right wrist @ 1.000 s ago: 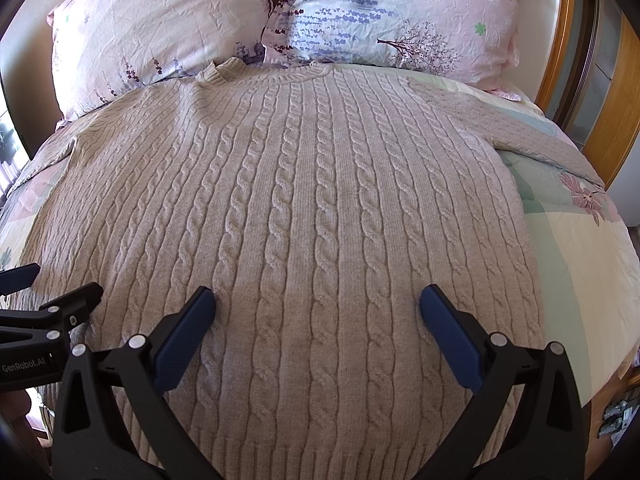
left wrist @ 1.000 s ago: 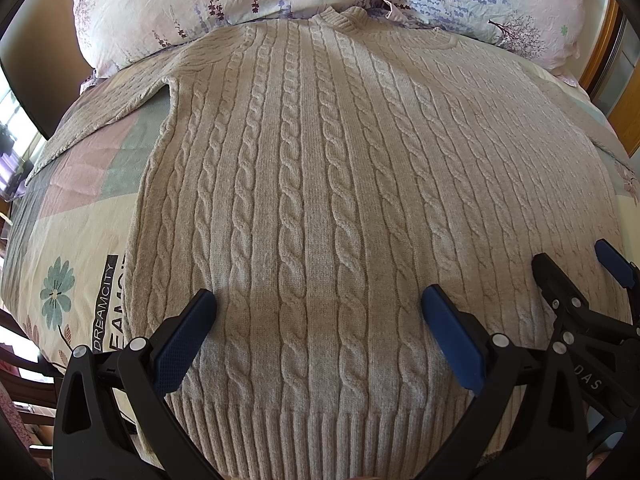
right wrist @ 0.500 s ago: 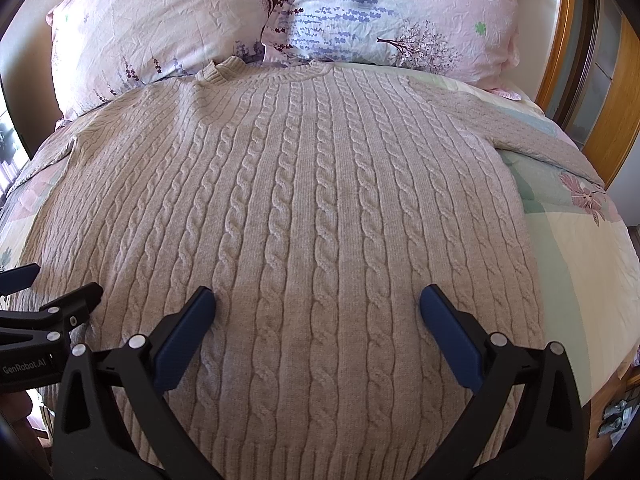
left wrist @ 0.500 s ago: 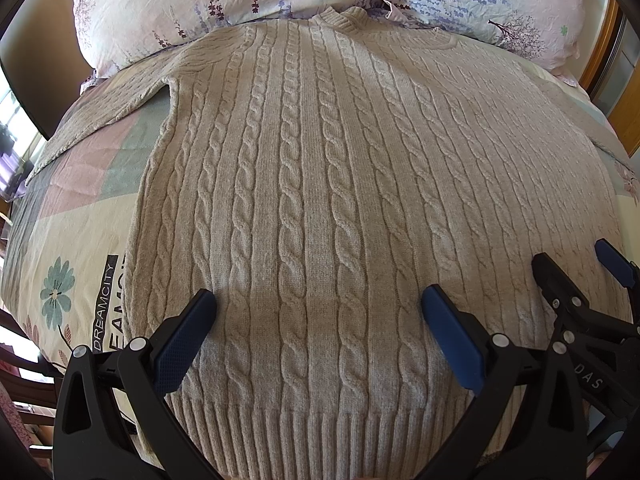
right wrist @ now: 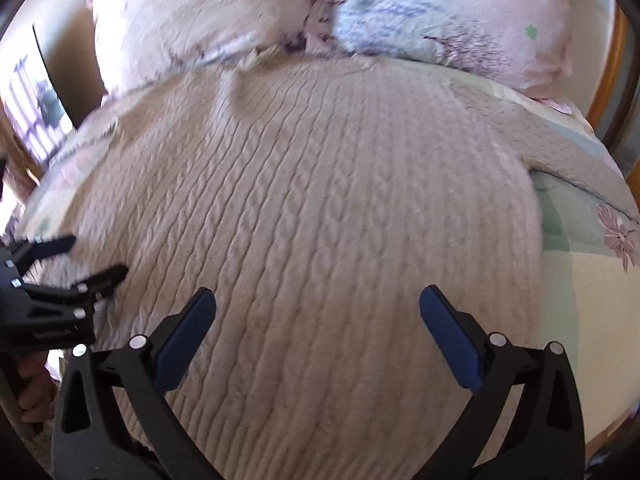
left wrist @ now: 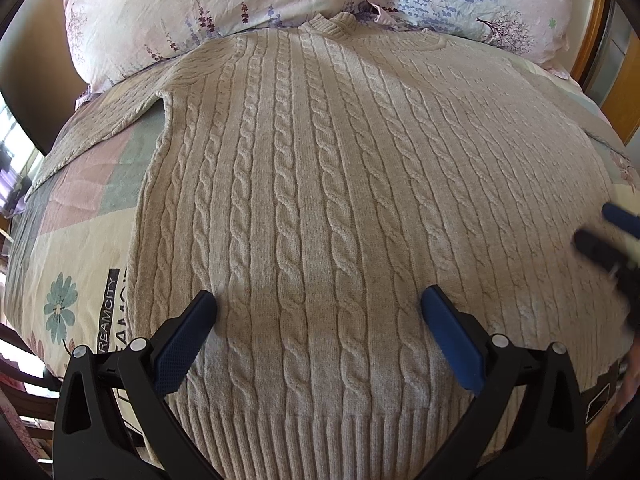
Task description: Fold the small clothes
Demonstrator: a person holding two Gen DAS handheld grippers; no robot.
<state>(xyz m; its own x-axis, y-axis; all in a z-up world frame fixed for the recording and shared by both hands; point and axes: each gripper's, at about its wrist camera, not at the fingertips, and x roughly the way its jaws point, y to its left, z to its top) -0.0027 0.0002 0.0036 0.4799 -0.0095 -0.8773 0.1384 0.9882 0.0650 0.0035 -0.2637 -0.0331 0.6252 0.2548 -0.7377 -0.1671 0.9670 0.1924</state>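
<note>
A beige cable-knit sweater (left wrist: 320, 208) lies flat and face up on the bed, collar toward the pillows, ribbed hem toward me, sleeves spread to both sides. It also fills the right wrist view (right wrist: 320, 220). My left gripper (left wrist: 318, 308) is open and empty just above the sweater's lower body near the hem. My right gripper (right wrist: 318, 308) is open and empty above the sweater's right half. The right gripper shows blurred at the right edge of the left wrist view (left wrist: 604, 240). The left gripper shows at the left edge of the right wrist view (right wrist: 68, 264).
Two floral pillows (left wrist: 224, 12) (left wrist: 480, 4) lie at the head of the bed. A patchwork bedspread (left wrist: 76, 240) shows on both sides of the sweater (right wrist: 592, 280). A wooden bed frame (left wrist: 624, 92) runs along the right.
My right gripper has swung up and to the right over the sweater; its view is now blurred and tilted. My left gripper has barely moved.
</note>
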